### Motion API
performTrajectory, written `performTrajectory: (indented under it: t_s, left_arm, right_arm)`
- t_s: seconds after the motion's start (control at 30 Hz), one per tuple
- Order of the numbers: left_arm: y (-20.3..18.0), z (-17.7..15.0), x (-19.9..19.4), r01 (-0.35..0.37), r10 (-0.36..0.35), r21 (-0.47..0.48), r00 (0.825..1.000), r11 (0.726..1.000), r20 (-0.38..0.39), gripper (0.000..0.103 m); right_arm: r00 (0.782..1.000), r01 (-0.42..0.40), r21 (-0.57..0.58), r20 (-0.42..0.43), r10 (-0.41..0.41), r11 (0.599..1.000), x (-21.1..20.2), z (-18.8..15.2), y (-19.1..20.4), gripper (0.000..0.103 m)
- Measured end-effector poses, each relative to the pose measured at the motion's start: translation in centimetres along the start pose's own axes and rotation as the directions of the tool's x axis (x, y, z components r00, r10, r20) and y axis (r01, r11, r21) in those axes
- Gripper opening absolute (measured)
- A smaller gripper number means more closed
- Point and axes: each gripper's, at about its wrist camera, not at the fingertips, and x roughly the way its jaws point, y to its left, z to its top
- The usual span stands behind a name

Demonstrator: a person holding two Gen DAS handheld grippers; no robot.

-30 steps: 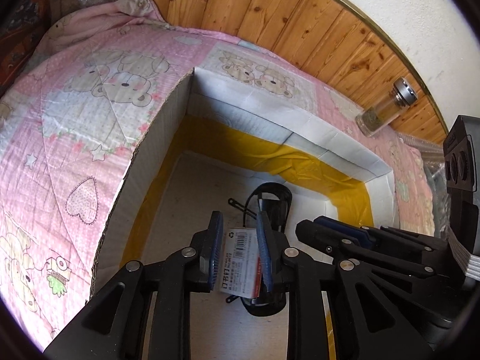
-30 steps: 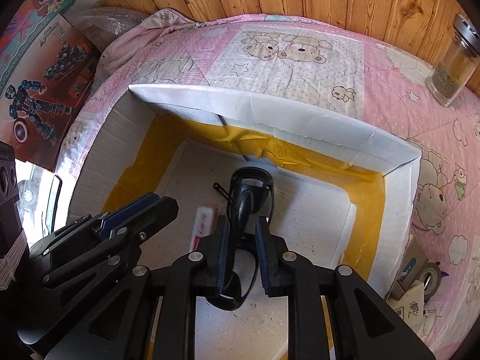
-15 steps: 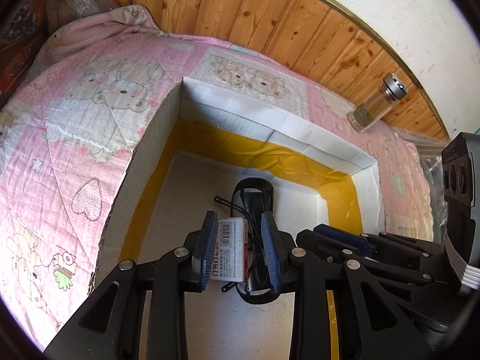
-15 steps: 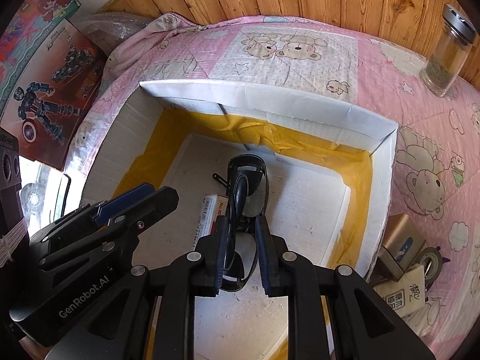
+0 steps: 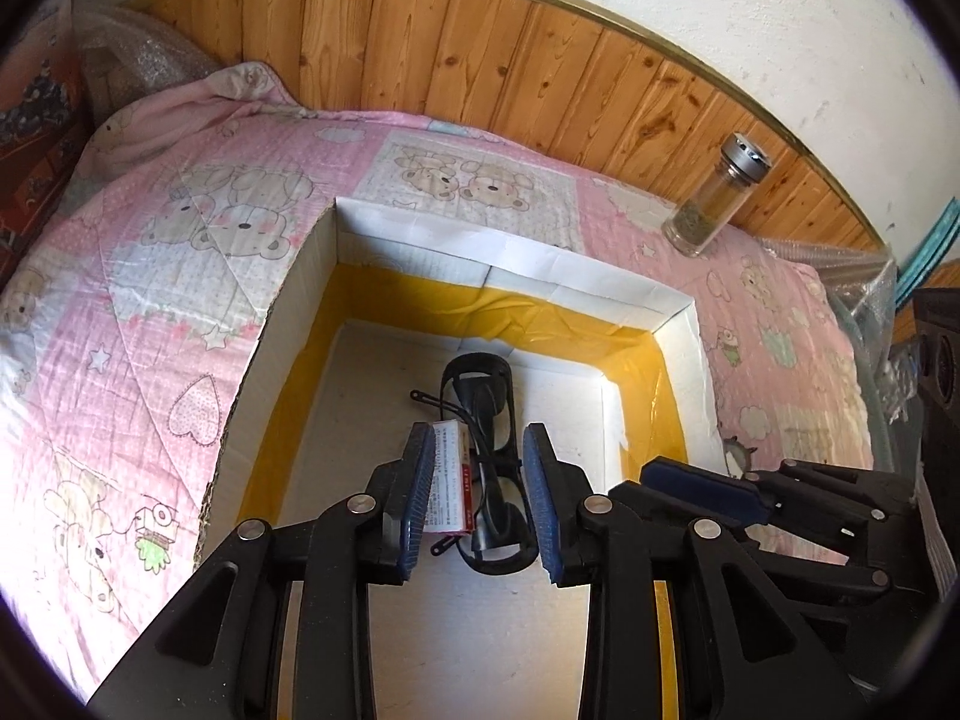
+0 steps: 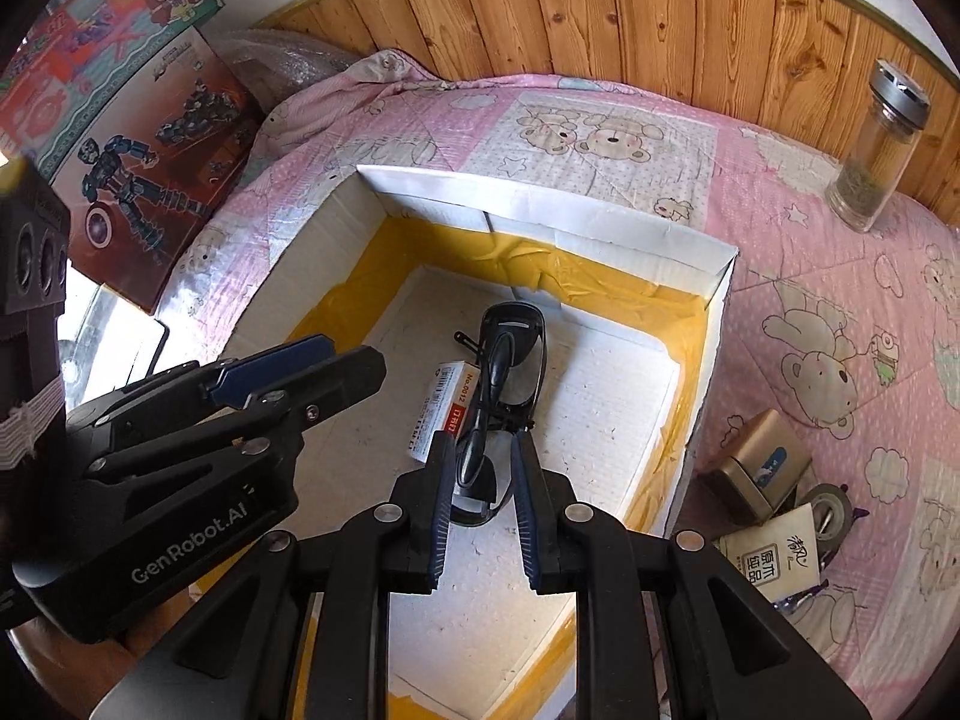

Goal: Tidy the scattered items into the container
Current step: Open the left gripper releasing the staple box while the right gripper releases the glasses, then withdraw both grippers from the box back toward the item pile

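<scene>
when u look from the left wrist cam, the left gripper [image 5: 478,495] is wide open w/ nothing held; the small box [image 5: 449,480] and black glasses [image 5: 489,468] lie on the cardboard box [image 5: 480,252] floor; from the right cam, the right gripper [image 6: 480,510] is open & empty too; gold tin [image 6: 759,468], tape roll [image 6: 831,510] & packet [image 6: 774,558] wait outside on the blanket [image 6: 840,300]; so part done.

- The box's [image 6: 714,324] near wall is hidden behind the gripper bodies.
- The small carton's [image 5: 447,480] print is too small to read.
- The sunglasses' [image 6: 504,384] near lens sits behind the right fingers [image 6: 441,498].
</scene>
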Motion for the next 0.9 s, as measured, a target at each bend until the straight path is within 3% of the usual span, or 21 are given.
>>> performTrajectory:
  t_s: [0.17, 0.43, 0.9]
  left_arm:
    - [-0.2, -0.5, -1.2, -0.009, 0.009, 0.012, 1.0, 1.0, 0.021, 0.032]
    - [0.1, -1.3, -3.1, -0.023, 0.022, 0.019, 0.998, 1.0, 0.054, 0.032]
    - [-1.5, -3.4, -5.8, -0.023, 0.019, 0.043, 0.996, 0.999, 0.092, 0.032]
  right_arm:
    - [0.996, 0.008, -0.083, 0.084, -0.001, 0.997, -2.2, -1.8, 1.1, 0.021]
    - [0.99, 0.003, -0.125, 0.143, 0.015, 0.992, -3.8, -4.2, 1.7, 0.021]
    - [0.95, -0.069, -0.207, 0.283, 0.127, 0.976, -9.2, -8.2, 2.4, 0.021]
